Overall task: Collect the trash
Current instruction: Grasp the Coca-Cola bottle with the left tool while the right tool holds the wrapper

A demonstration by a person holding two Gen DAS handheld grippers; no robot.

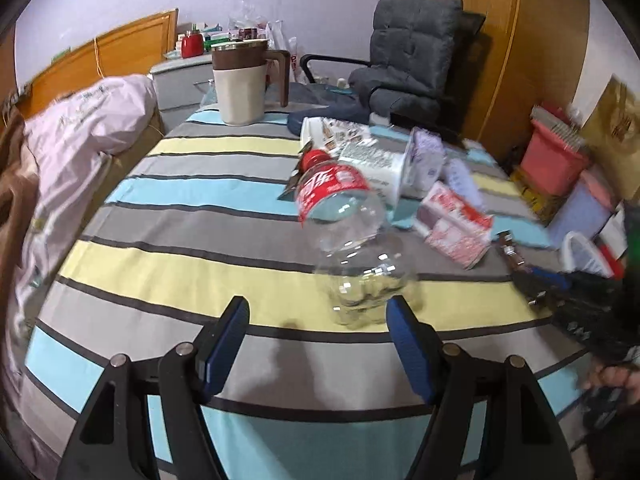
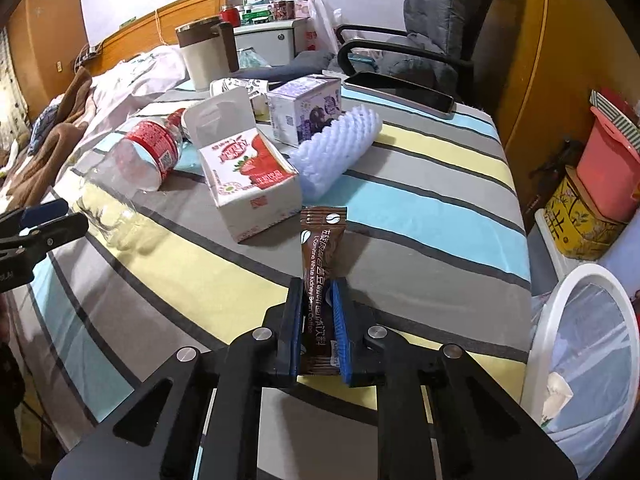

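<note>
My right gripper [image 2: 318,286] is shut on a brown coffee sachet [image 2: 320,248] that sticks out forward over the striped tablecloth [image 2: 420,216]. Beyond it lie a strawberry milk carton [image 2: 248,176], a purple carton [image 2: 306,110], a white foam wrap [image 2: 336,148] and an empty clear bottle with a red label [image 2: 136,160]. In the left wrist view my left gripper [image 1: 318,312] stands open with nothing between its fingers, just short of the clear bottle [image 1: 344,216]. The strawberry carton [image 1: 456,224] lies to the bottle's right.
A white-rimmed mesh bin [image 2: 584,344] stands beside the table at the right. A beige and brown jug [image 1: 242,80] sits at the table's far end, a phone [image 2: 400,94] near the far right edge. Behind are an office chair [image 2: 436,28], bedding [image 1: 76,140] and stacked boxes [image 2: 600,184].
</note>
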